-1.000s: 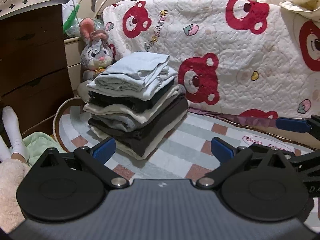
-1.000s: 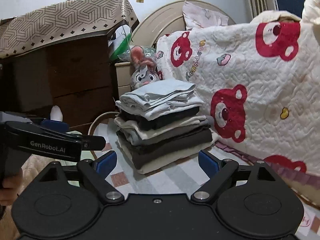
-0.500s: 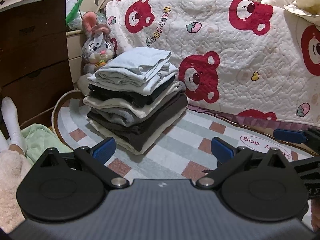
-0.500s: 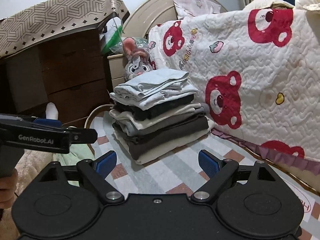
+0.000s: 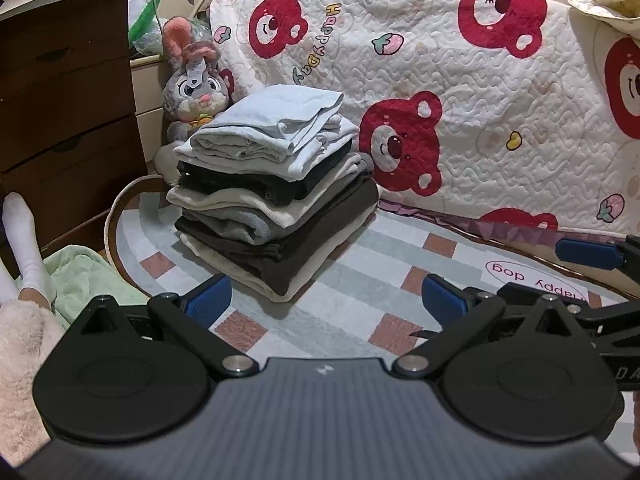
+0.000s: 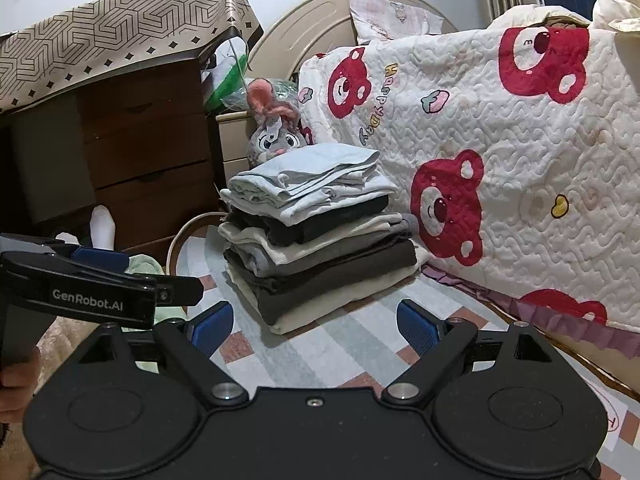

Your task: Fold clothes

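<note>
A stack of several folded clothes (image 5: 276,196) (image 6: 320,232) stands on the checked rug (image 5: 360,300), pale blue garment on top, dark and cream ones below. My left gripper (image 5: 326,302) is open and empty, held low just short of the stack. My right gripper (image 6: 314,324) is also open and empty, facing the stack from the right. The left gripper's body (image 6: 92,288) shows at the left edge of the right wrist view. The right gripper's blue fingertip (image 5: 588,254) appears at the right edge of the left wrist view.
A bed with a bear-print quilt (image 5: 480,100) rises behind the stack. A plush rabbit (image 5: 192,84) sits beside a dark wooden dresser (image 5: 68,120). A person's white-socked foot (image 5: 24,236), a pale green cloth (image 5: 80,276) and a fluffy cream blanket (image 5: 20,340) lie at left.
Both grippers have drawn slightly nearer to the stack and shifted view; the stack sits more central. Both stay open and empty.
</note>
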Tool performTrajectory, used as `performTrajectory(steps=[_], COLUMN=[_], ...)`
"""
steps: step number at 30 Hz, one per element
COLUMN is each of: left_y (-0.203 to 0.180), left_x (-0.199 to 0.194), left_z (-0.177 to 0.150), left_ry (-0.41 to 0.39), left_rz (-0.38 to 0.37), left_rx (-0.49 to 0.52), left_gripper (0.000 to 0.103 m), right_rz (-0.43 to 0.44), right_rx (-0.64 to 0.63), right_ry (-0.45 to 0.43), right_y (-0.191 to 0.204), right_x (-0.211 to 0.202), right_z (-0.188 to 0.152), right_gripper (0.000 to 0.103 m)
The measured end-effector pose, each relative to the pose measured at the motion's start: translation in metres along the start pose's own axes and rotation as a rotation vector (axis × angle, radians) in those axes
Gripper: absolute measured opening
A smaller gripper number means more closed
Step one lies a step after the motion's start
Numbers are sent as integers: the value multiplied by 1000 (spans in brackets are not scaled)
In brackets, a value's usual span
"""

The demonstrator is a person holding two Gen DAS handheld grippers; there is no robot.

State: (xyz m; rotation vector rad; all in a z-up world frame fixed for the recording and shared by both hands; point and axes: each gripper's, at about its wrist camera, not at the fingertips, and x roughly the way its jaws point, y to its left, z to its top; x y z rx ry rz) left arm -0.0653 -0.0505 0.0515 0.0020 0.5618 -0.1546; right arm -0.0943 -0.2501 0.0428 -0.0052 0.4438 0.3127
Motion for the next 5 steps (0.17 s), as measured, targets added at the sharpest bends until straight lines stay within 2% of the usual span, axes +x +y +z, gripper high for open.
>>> performTrajectory(steps=[5], left_y=[-1], left_x=[0], left_z=[-1], left_ry=[4], left_rz=[-1], left_rx=[4], left_gripper=[103], right_rz=[-5], right_rx=[-1], right_ry=[-3], right_y=[0], right_x=[-1], right_z=[-1], right_gripper=[91])
